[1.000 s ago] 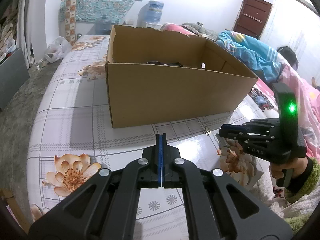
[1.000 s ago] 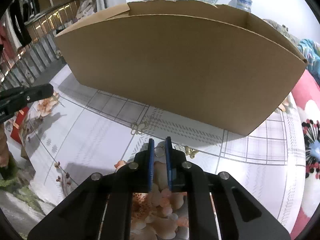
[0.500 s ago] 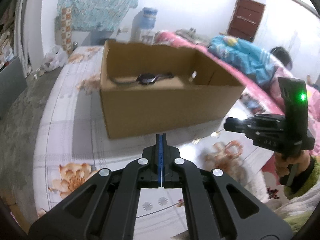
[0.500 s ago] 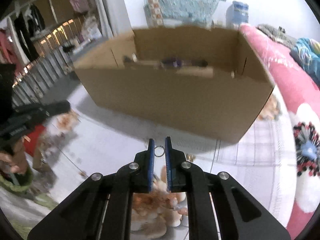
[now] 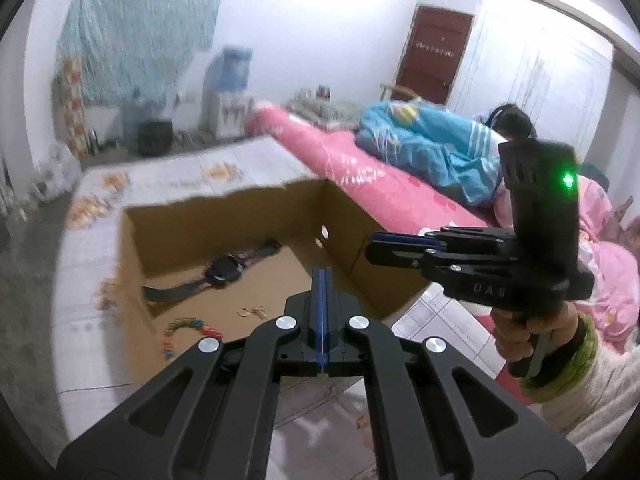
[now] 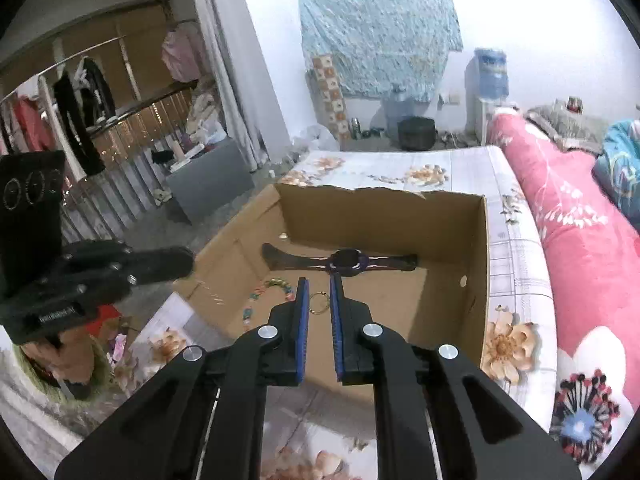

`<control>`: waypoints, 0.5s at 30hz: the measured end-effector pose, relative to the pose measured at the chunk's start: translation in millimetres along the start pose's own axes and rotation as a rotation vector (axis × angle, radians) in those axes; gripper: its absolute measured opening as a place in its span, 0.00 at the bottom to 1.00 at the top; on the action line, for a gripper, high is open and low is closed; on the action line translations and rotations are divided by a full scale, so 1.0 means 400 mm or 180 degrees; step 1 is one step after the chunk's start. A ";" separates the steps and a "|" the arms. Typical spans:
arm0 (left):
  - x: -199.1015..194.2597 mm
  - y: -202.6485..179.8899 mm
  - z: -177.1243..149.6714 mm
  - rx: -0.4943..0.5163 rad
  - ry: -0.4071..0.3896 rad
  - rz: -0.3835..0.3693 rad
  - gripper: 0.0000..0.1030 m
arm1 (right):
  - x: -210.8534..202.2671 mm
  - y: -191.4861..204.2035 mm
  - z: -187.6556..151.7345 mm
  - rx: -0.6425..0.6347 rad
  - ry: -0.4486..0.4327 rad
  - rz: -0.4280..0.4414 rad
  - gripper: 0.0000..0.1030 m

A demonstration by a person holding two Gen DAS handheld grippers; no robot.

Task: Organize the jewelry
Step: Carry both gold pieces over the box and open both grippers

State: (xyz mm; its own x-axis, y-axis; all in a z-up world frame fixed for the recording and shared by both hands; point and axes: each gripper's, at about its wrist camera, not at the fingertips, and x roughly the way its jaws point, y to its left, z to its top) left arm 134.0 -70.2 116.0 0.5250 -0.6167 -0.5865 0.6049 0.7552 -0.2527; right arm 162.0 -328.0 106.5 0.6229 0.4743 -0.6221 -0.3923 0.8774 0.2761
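An open cardboard box (image 6: 476, 264) stands on the flowered table. Inside lie a dark wristwatch (image 6: 348, 263), a coloured bead bracelet (image 6: 260, 292) and a small gold piece (image 5: 252, 312). My right gripper (image 6: 319, 300) is held over the box's near wall, shut on a small gold ring (image 6: 318, 303) between its blue pads. My left gripper (image 5: 322, 280) is shut and empty, above the box's near edge. The box (image 5: 132, 248), watch (image 5: 224, 272), bracelet (image 5: 180, 332) and right gripper (image 5: 384, 246) also show in the left wrist view.
A pink bedding roll (image 6: 568, 232) runs along the table's right side. A person in blue (image 5: 432, 148) lies on it. A grey bin (image 6: 208, 184) and clothes rack (image 6: 80, 100) stand to the left. The left gripper (image 6: 176, 264) shows at the left.
Both grippers have risen from table level to above the box, so its inside now shows. The right gripper lifted the gold ring off the table and carried it over the box.
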 end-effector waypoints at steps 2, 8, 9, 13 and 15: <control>0.072 0.014 0.018 -0.0091 0.0193 0.0015 0.00 | 0.034 -0.020 0.010 -0.0023 0.0069 -0.0049 0.10; 0.231 0.048 0.053 -0.0358 0.0597 0.0035 0.00 | 0.115 -0.089 0.043 -0.0007 0.0246 -0.0040 0.11; 0.249 0.055 0.058 -0.0409 0.0655 0.0060 0.00 | 0.127 -0.102 0.048 0.0014 0.0279 -0.0036 0.11; 0.303 0.075 0.068 -0.0624 0.0809 0.0095 0.17 | 0.137 -0.136 0.066 0.0067 0.0262 0.0015 0.19; 0.304 0.077 0.066 -0.0644 0.0800 0.0143 0.32 | 0.124 -0.146 0.073 0.0070 0.0159 0.0018 0.34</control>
State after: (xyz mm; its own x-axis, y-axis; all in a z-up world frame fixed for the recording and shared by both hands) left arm 232.2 -127.8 57.2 0.3689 -0.5266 -0.7659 0.4398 0.8248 -0.3553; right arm 235.7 -353.6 81.0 0.5861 0.4755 -0.6560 -0.3803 0.8764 0.2955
